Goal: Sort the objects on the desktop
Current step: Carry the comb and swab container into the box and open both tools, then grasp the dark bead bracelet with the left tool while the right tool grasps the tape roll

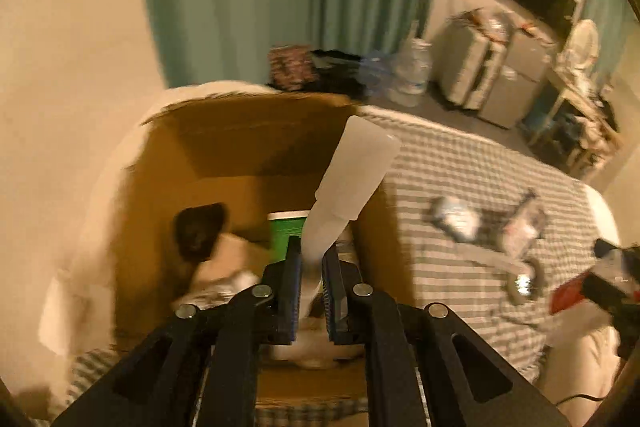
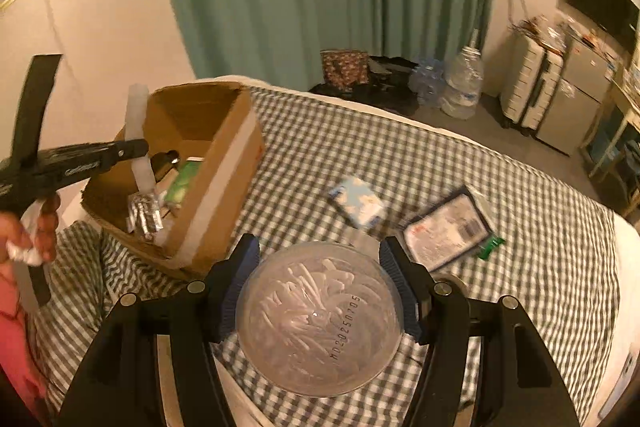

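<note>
Left tongs [image 1: 312, 259] pinching white tube [image 1: 352, 171] over box [image 2: 224, 163], right tongs [image 2: 318, 259] clamping clear tub [image 2: 318, 319].

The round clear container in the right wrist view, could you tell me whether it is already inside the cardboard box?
No, the round clear container sits between the right gripper's fingers above the checked cloth, outside the cardboard box.

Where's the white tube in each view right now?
Left wrist: white tube at centre, rising from between the left gripper fingers, over the cardboard box.
Right wrist: tube at far left, crossing that gripper, above the box.
Shared landmark: the box on the checked cloth.
</note>
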Tool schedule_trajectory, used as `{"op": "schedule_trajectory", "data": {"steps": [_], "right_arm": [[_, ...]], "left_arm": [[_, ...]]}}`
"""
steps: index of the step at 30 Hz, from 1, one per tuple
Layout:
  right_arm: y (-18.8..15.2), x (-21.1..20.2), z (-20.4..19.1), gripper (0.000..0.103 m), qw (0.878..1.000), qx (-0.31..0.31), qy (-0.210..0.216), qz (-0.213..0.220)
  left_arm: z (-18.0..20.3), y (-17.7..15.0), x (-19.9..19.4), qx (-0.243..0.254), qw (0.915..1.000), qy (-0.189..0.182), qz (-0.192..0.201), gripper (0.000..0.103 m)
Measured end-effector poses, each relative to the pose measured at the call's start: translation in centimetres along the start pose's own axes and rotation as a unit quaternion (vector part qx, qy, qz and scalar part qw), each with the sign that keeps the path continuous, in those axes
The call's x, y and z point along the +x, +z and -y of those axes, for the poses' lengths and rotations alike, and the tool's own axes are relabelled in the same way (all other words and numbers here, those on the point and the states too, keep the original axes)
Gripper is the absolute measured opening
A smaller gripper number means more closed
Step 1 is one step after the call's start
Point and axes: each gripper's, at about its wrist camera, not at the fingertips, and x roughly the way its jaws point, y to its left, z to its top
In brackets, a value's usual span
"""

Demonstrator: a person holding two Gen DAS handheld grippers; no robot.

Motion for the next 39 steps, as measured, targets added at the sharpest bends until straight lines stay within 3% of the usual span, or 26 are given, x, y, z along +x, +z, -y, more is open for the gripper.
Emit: {"op": "schedule_trajectory", "data": {"steps": [1, 2, 4, 11, 17, 20, 23, 29, 35, 39], "right_arm": [[0.4, 0.2, -0.6, 0.063, 1.000, -0.006, 0.005, 0.000], [1.2, 0.5, -1.8, 0.063, 1.000, -0.018, 0.013, 0.003], [2.4, 0.9, -3.5, 0.063, 0.999, -0.035, 0.025, 0.007], [6.9, 3.0, -10.2, 0.063, 0.993, -0.079, 0.079, 0.022], [9.3, 5.8, -14.0, 0.063, 0.989, -0.072, 0.124, 0.035], [10.1, 6.5, -14.1, 0.079, 0.992, -0.045, 0.111, 0.042], [9.9, 5.5, -12.8, 0.079, 0.992, -0.035, 0.107, 0.064], [7.4, 3.6, -6.6, 0.079, 0.996, 0.009, 0.043, 0.075], [2.4, 2.3, 4.4, 0.083, 0.991, 0.124, -0.014, 0.057], [-1.5, 1.5, 10.6, 0.084, 0.983, 0.164, -0.073, 0.042]], "left_arm": [[-0.8, -0.1, 0.4, -0.008, 0.9999, 0.010, -0.005, 0.030], [-1.6, -0.4, 0.7, -0.018, 0.9997, 0.015, -0.008, 0.051], [-3.1, -1.1, 0.8, -0.039, 0.9990, 0.023, -0.005, 0.071], [-5.3, -3.2, 0.8, -0.044, 0.9981, 0.043, -0.009, 0.085], [-5.0, -4.3, 0.6, -0.048, 0.9979, 0.042, -0.012, 0.087], [-4.2, -4.4, -0.3, -0.042, 0.9984, 0.036, -0.005, 0.094], [-3.0, -4.2, -1.1, -0.038, 0.9988, 0.029, 0.001, 0.099], [1.4, -4.2, -1.9, -0.024, 0.9996, 0.010, 0.011, 0.100], [8.1, -5.2, -1.9, 0.010, 0.9998, -0.012, 0.013, 0.101], [13.0, -5.8, -0.7, 0.031, 0.9991, -0.030, 0.007, 0.102]]}}
